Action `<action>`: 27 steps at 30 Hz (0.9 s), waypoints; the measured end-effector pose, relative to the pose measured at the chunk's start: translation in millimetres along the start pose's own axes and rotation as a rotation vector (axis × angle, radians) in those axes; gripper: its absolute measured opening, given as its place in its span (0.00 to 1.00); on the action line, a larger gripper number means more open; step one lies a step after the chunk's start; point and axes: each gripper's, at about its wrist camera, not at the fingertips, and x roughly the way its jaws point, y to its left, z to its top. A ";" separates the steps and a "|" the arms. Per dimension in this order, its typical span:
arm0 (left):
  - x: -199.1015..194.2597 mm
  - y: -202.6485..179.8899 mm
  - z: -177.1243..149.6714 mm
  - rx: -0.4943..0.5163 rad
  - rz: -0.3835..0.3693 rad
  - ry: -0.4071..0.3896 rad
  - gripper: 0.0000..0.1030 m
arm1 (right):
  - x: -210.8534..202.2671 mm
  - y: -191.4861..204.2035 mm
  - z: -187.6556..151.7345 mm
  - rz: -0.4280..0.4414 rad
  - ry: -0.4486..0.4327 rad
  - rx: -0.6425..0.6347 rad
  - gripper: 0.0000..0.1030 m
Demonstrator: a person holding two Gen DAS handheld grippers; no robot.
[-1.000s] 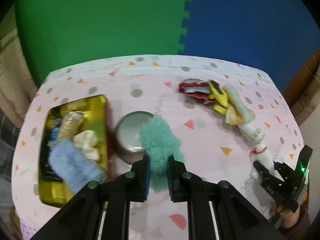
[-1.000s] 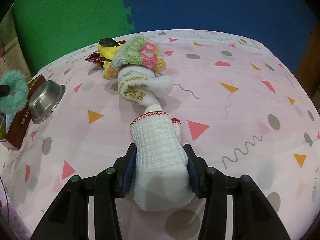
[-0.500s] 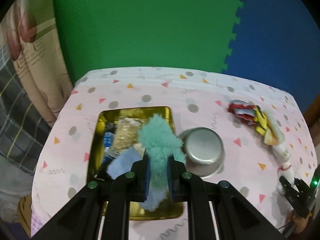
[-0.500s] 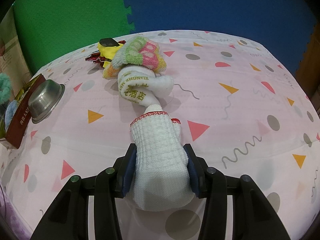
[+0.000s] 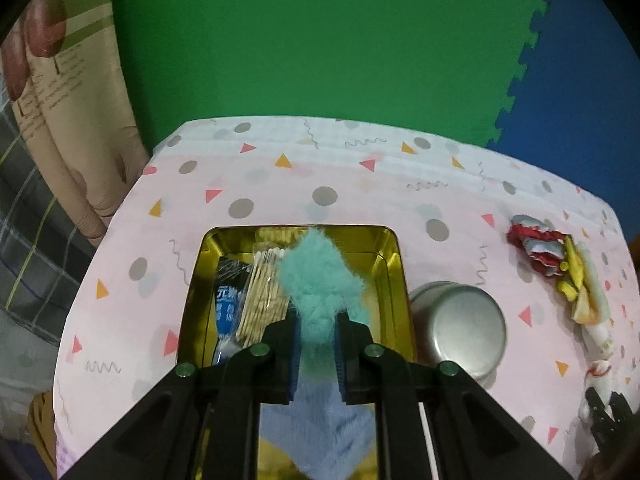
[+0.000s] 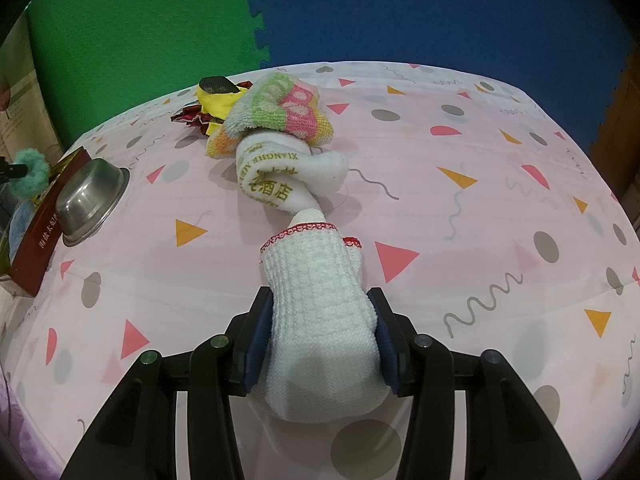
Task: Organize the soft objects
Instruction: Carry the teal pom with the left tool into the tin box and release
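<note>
While our right gripper clamps the white cloth lengthwise toward the table's far edge, our left gripper pinches the teal fluff above the gold tin

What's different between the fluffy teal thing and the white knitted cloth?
The teal thing is fuzzy; the white cloth is a ribbed knit with a red-stitched edge. The teal thing hangs above the gold tin; the white cloth lies on the table. Both are soft and pinched between gripper jaws.

Home playroom: foam mats, patterned tablecloth
</note>
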 end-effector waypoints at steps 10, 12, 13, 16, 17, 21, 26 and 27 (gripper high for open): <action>42.8 2.2 -0.3 0.004 0.054 0.075 0.17 | 0.5 -0.4 0.4 -0.004 -0.002 -0.004 0.44; 46.4 3.7 -1.4 0.001 0.067 0.097 0.18 | 0.9 -0.1 0.3 -0.007 -0.003 -0.005 0.44; 47.2 5.1 -2.0 -0.001 0.068 0.103 0.19 | 1.0 0.5 0.1 -0.008 -0.004 -0.006 0.44; 43.6 6.3 -2.6 0.007 0.069 0.095 0.28 | 1.5 0.7 0.1 -0.009 -0.004 -0.006 0.44; 42.2 6.4 -2.8 0.012 0.067 0.092 0.29 | 1.7 0.6 0.6 -0.009 -0.004 -0.008 0.44; 32.7 9.0 -5.1 0.007 0.045 0.082 0.43 | 1.3 1.1 0.2 -0.010 -0.003 -0.007 0.45; 14.2 15.1 -11.8 -0.008 0.033 0.058 0.44 | 1.2 1.0 1.8 -0.011 0.007 -0.003 0.45; 10.5 16.6 -13.2 -0.013 0.035 0.048 0.44 | 1.4 1.0 2.2 -0.011 0.009 -0.001 0.45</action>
